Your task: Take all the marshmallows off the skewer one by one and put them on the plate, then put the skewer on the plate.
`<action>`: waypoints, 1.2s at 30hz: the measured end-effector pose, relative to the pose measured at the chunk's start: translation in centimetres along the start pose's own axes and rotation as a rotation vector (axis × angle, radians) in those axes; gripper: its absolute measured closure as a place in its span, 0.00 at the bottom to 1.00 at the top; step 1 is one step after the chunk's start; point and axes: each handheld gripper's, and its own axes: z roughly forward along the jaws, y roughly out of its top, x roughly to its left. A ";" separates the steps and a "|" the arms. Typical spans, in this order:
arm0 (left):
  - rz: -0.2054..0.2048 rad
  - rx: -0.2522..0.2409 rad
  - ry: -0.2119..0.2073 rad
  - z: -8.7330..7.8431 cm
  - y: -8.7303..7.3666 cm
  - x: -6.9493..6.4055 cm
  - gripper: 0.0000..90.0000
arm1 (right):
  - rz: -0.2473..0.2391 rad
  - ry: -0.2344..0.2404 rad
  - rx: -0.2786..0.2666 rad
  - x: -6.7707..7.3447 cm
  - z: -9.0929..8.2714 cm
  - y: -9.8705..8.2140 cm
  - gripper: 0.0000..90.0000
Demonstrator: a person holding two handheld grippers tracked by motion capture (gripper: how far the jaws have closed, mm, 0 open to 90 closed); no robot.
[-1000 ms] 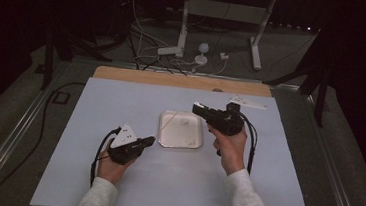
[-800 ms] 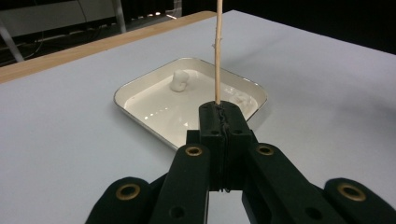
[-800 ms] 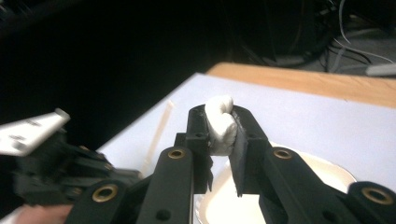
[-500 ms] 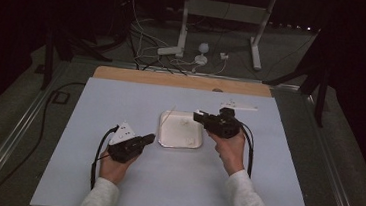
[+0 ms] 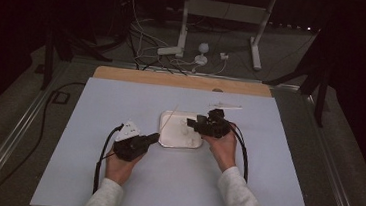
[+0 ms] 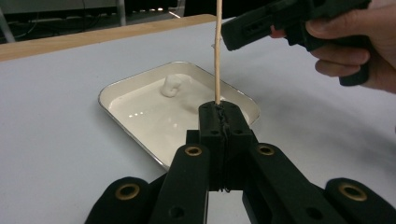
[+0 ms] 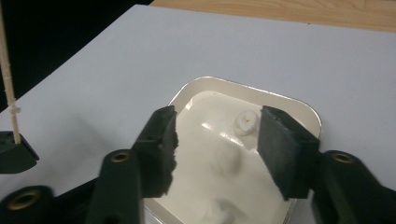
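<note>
Left gripper (image 6: pixel 219 109): jaws clamped on 1 thin wooden skewer (image 6: pixel 217 51), upright (top cut off). Right gripper (image 7: pixel 217 140): just been opening, half apart, nothing between, above the white tray (image 7: pixel 308 116) holding pale marshmallows (image 7: pixel 246 122), lower ones blurred.

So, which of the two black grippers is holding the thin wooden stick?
The left gripper: shut on the thin wooden stick, which stands upright. The right gripper is open above the white tray.

right claw (image 7: pixel 217 140) just opened above white piece (image 7: pixel 245 122) in tray (image 7: pixel 308 116).
</note>
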 end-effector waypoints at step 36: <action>-0.211 0.053 0.110 5.3 1.5 -0.2 1.00 | -0.075 0.021 -0.069 1.4 -6.0 -3.1 0.05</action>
